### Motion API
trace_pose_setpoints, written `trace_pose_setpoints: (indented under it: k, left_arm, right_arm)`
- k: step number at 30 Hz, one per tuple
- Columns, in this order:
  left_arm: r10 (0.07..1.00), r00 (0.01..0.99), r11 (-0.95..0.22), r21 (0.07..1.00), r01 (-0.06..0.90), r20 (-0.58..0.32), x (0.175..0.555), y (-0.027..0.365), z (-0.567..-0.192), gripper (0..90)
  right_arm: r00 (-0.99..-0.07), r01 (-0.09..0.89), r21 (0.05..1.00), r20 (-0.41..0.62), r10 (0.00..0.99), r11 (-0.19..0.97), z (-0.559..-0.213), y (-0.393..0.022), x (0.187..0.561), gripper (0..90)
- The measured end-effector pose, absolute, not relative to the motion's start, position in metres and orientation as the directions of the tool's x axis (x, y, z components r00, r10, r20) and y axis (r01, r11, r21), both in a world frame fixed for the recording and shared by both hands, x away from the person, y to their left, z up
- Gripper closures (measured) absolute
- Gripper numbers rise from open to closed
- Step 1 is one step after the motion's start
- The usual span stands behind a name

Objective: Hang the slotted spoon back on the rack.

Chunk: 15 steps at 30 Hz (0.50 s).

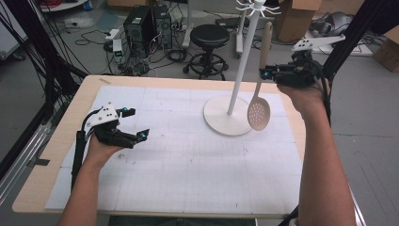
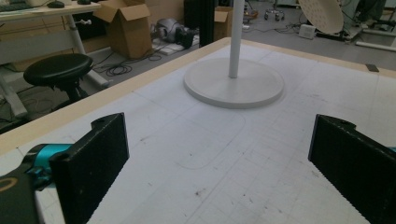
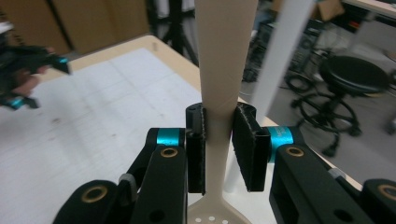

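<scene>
My right tool (image 1: 266, 73) clamps the beige plastic slotted spoon (image 1: 259, 111) upright by its handle, apparently to hang it on the white hook stand (image 1: 229, 116) at nine o'clock, while my left tool (image 1: 133, 123) waits wide open and empty.

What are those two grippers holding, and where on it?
The right gripper clamps the slotted spoon by its handle, bowl hanging down. The left gripper is open and holds nothing.

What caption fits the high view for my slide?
Right claw holds a beige slotted spoon upright beside the white hook stand; left claw rests open over the mat.
</scene>
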State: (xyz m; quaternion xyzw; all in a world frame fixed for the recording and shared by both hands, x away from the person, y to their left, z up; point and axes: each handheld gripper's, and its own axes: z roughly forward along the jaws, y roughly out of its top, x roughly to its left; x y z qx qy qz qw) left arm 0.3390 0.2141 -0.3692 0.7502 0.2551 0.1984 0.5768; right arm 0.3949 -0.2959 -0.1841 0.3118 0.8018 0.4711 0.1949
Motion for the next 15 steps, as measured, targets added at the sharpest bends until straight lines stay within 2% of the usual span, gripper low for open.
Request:
trace_pose_setpoints:
  k: [6,15]
  left_arm:
    - [0.611,0.791,-0.198,0.969,0.15,0.002,0.3387,0.2156,-0.3685,5.6]
    - [0.609,0.793,-0.194,0.97,0.148,0.001,0.3384,0.2156,-0.3682,5.6]
  right_arm:
    - [-0.691,0.352,0.873,-0.002,0.723,0.338,-0.1783,-0.2988,0.405,75.5]
    - [-0.686,0.355,0.867,-0.011,0.727,0.349,-0.18,-0.2954,0.4099,75.5]
